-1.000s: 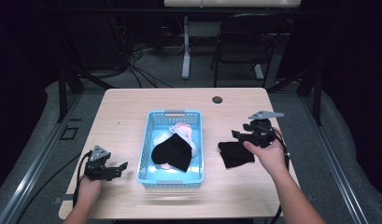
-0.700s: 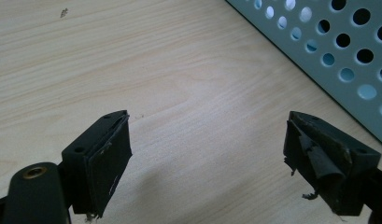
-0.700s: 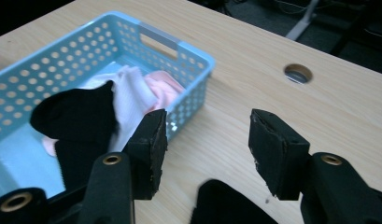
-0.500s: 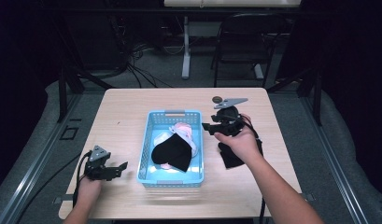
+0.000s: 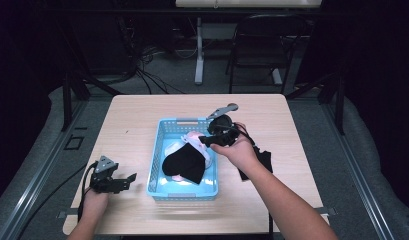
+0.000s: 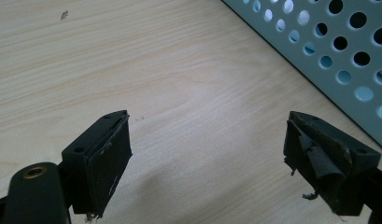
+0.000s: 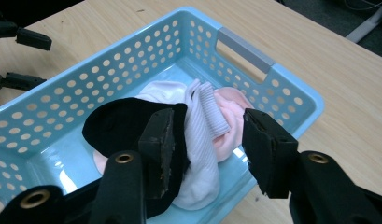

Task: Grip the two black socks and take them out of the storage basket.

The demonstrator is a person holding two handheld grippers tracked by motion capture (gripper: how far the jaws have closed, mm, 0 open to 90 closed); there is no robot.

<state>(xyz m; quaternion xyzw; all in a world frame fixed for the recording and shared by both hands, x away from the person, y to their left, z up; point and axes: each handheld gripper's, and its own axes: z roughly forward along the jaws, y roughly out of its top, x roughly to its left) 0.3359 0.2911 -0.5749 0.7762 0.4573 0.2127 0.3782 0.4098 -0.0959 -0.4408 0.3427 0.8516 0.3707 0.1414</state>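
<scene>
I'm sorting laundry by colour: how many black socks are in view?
2: one black sock lies on the pale socks in the perforated light-blue plastic basket; another black sock lies on the table right of it, partly behind the hand. More may be hidden underneath.

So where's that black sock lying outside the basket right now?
In the high view the black sock lies flat on the table, just right of the blue basket, partly hidden under the person's right forearm.

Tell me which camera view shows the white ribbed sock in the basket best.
The right gripper view: the white ribbed sock lies close and sharp between the black sock and a pink one. In the high view it is a small pale strip. The left gripper view gives the basket wall, no sock.
</scene>
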